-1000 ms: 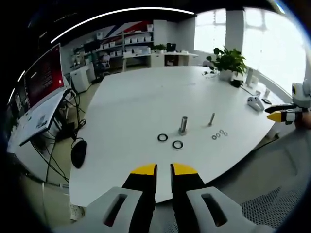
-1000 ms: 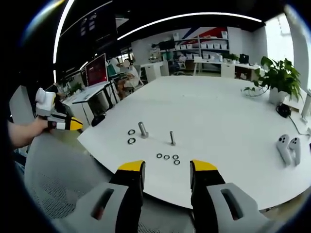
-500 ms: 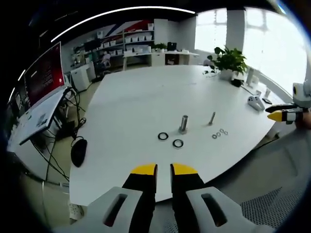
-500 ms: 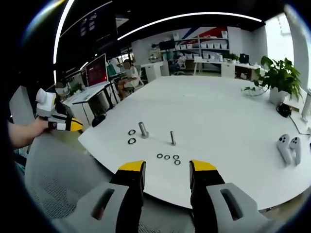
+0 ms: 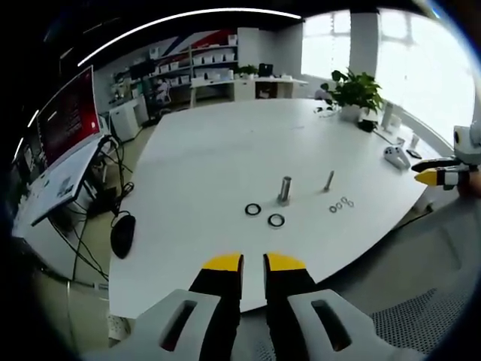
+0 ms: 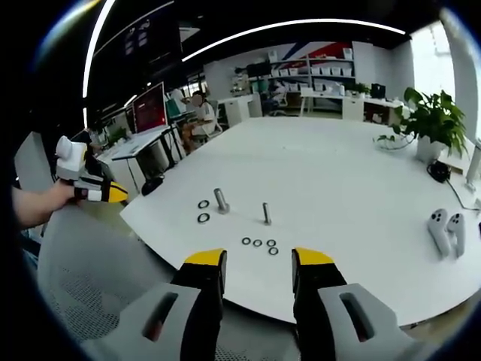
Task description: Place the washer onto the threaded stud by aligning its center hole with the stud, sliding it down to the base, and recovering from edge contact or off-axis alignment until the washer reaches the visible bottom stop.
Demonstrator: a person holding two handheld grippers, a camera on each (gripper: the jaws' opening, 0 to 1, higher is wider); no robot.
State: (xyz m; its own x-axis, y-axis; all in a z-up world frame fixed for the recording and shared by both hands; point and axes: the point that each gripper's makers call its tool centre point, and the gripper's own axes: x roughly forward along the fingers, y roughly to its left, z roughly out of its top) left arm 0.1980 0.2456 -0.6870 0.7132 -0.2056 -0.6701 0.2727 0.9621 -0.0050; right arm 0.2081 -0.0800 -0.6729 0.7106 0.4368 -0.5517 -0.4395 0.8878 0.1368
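Observation:
On the white table (image 5: 218, 150) a thick threaded stud (image 5: 285, 189) stands upright, with a thinner stud (image 5: 329, 180) to its right. Two dark large washers (image 5: 253, 209) (image 5: 276, 220) lie flat in front of the thick stud. Several small washers (image 5: 343, 204) lie by the thin one. My left gripper (image 5: 253, 263) hangs off the table's near edge, its jaws nearly together and holding nothing. My right gripper (image 6: 259, 259) is open and empty, also short of the edge. The right gripper view shows the thick stud (image 6: 221, 200), thin stud (image 6: 266, 213), large washers (image 6: 204, 218) and small washers (image 6: 259, 243).
A potted plant (image 5: 355, 94) and white hand controllers (image 6: 443, 226) sit at the table's far side. A monitor (image 5: 68, 120) and a mouse (image 5: 122, 235) are on a side desk. A mesh chair (image 6: 83, 301) is below the table edge. Each gripper appears in the other's view (image 5: 436, 174) (image 6: 94, 188).
Nothing on the table has moved. Both views have only drifted a little with the hands, and the right jaws stand very slightly closer.

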